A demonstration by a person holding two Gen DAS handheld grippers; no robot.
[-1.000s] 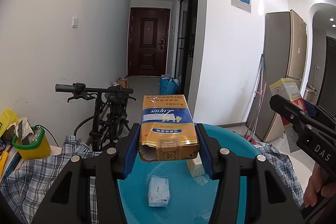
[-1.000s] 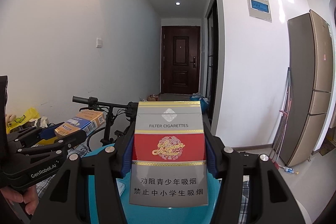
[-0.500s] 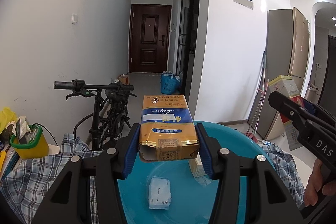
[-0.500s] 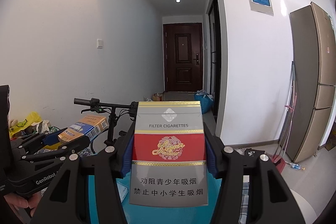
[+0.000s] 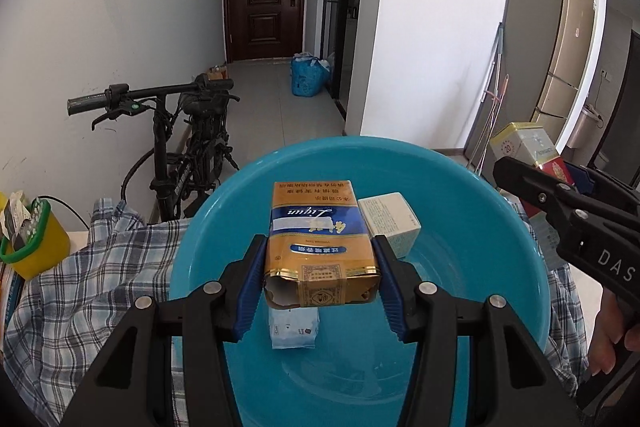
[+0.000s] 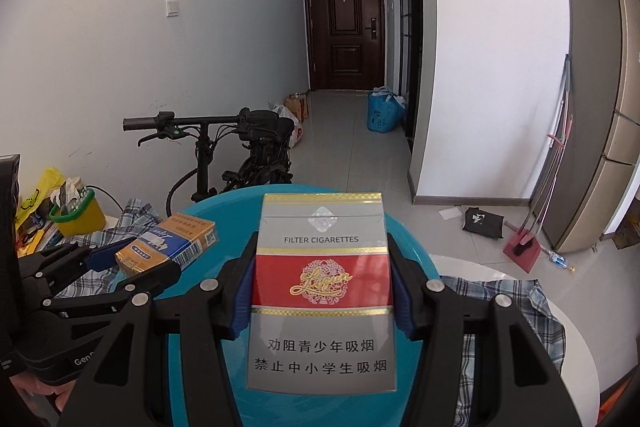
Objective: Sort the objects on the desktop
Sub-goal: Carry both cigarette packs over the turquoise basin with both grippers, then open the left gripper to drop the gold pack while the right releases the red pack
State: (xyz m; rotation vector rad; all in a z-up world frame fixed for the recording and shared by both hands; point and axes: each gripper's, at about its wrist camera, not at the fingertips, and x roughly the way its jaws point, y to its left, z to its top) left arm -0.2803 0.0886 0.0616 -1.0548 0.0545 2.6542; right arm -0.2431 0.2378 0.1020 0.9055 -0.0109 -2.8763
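- my left gripper [image 5: 320, 277] is clamping the gold-and-blue soft cigarette pack [image 5: 318, 247] by its two long sides, blue pads [image 5: 250, 281] pressed flat; the pack is hanging over the round teal plastic basin [image 5: 500, 211].
- my right gripper [image 6: 322, 291] is closed on the silver-and-red hard cigarette box [image 6: 320, 291], also poised above the basin [image 6: 412, 251].
- risk: the soft pack's near end is torn open and crumpled; i am judging that tighter squeezing could crush it or spill whatever is inside.
- risk: both grippers are crowding over one basin; releasing together could knock the packs or the fingers against each other.
- risk: a drop from up here could bounce off the small white cardboard box [image 5: 390, 223] and over the rim.
- basin contents: the white box lying tilted right of centre, and a pale blue tissue packet [image 5: 294, 329] flat on the floor, partly hidden under my pack.
- basin is sitting on a blue-white plaid cloth [image 5: 92, 275].
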